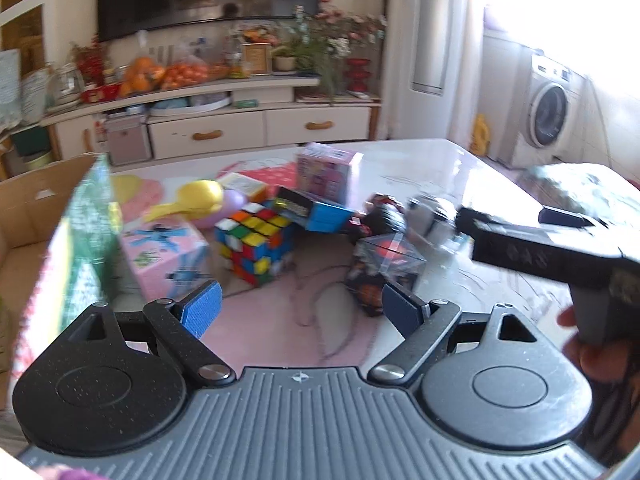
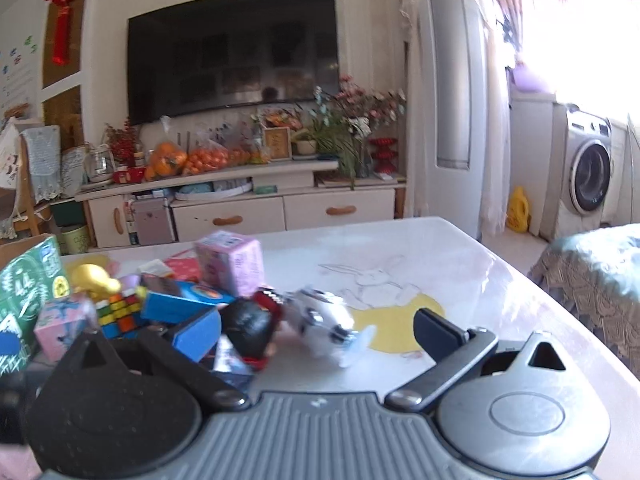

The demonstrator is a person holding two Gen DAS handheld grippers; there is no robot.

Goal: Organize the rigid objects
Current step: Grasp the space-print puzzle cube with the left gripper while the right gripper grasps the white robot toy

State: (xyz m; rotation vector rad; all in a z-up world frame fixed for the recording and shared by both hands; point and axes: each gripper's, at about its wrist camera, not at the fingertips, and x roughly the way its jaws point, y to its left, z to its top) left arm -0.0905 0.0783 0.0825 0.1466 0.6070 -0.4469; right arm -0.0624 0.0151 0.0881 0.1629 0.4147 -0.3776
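Observation:
A pile of toys lies on the white table (image 1: 420,168). In the left wrist view I see a Rubik's cube (image 1: 256,246), a pink box (image 1: 168,258), a blue box (image 1: 320,212), a dark clear-topped box (image 1: 382,276), a purple box (image 1: 326,170) and a yellow toy (image 1: 196,200). My left gripper (image 1: 302,308) is open and empty, just short of the cube and dark box. My right gripper (image 2: 318,334) is open and empty around a black-and-red figure (image 2: 250,326) and a white toy (image 2: 320,316); its body also shows in the left wrist view (image 1: 532,246).
A cardboard box (image 1: 36,208) with a green carton (image 1: 90,232) leaning in it stands at the left. A TV cabinet (image 2: 240,204), a washing machine (image 2: 588,172) and a covered seat (image 2: 600,272) lie beyond the table.

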